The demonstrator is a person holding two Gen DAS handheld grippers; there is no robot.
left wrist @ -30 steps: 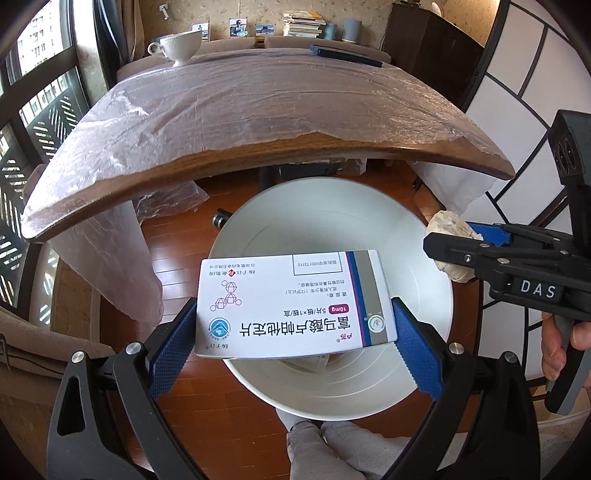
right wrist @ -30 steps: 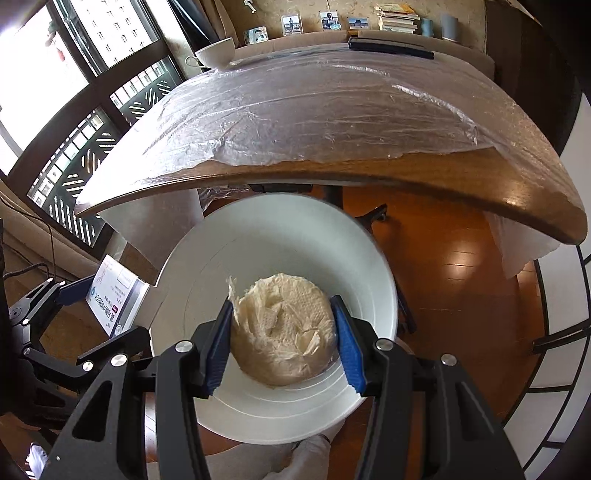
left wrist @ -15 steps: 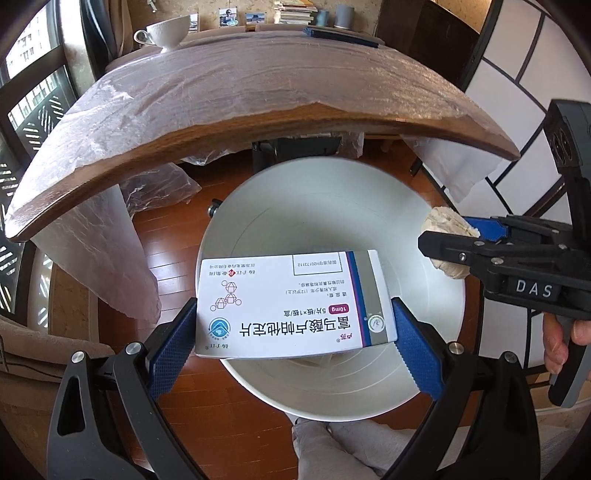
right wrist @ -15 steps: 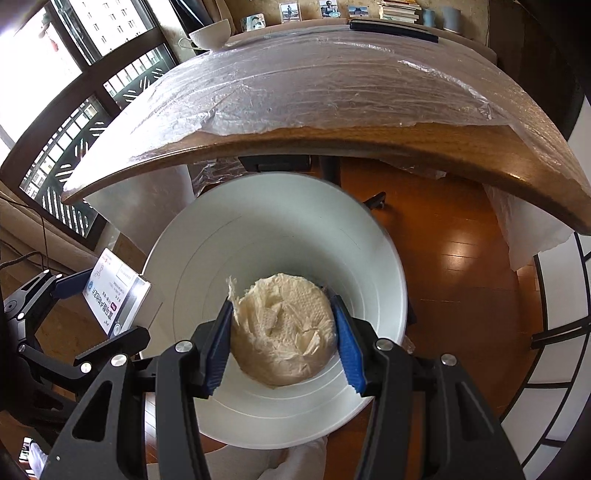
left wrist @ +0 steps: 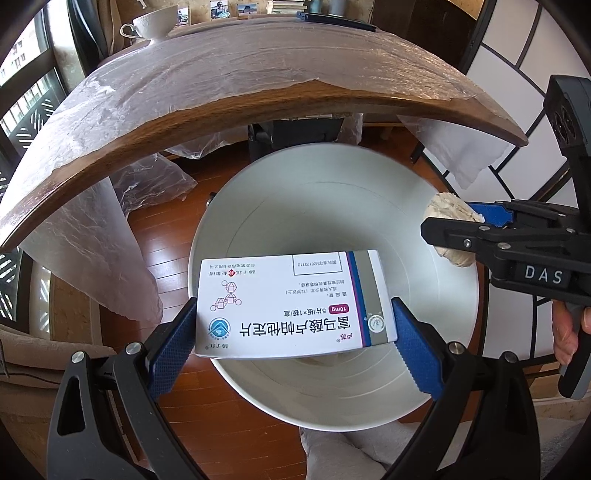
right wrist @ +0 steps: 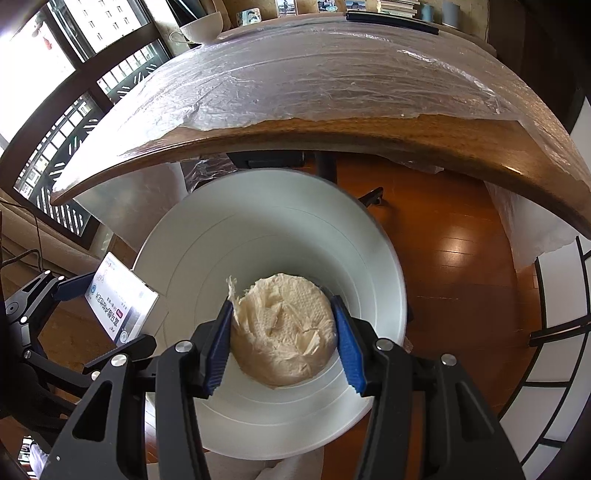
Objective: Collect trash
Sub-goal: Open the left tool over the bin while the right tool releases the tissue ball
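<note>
A white medicine box (left wrist: pixel 295 302) with printed text sits between the blue pads of my left gripper (left wrist: pixel 293 332), which is shut on it above the near left rim of a white round bin (left wrist: pixel 332 206). My right gripper (right wrist: pixel 282 328) is shut on a crumpled cream tissue wad (right wrist: pixel 284 328) and hangs over the bin's (right wrist: pixel 258 229) inside. In the left wrist view the right gripper (left wrist: pixel 476 229) and its tissue wad (left wrist: pixel 448 206) show at the bin's right rim. The right wrist view catches the medicine box (right wrist: pixel 120 299) at the bin's left edge.
The bin stands on a wooden floor (right wrist: pixel 454 258) just in front of a dark wooden table (left wrist: pixel 258 92) covered with clear plastic film. A white cup (left wrist: pixel 153 24) and a dark flat object (left wrist: pixel 336 20) rest on the table's far side. Windows run along the left.
Both grippers have sunk a little toward the bin, which now looks larger. The grips on the box and the tissue wad are unchanged.
</note>
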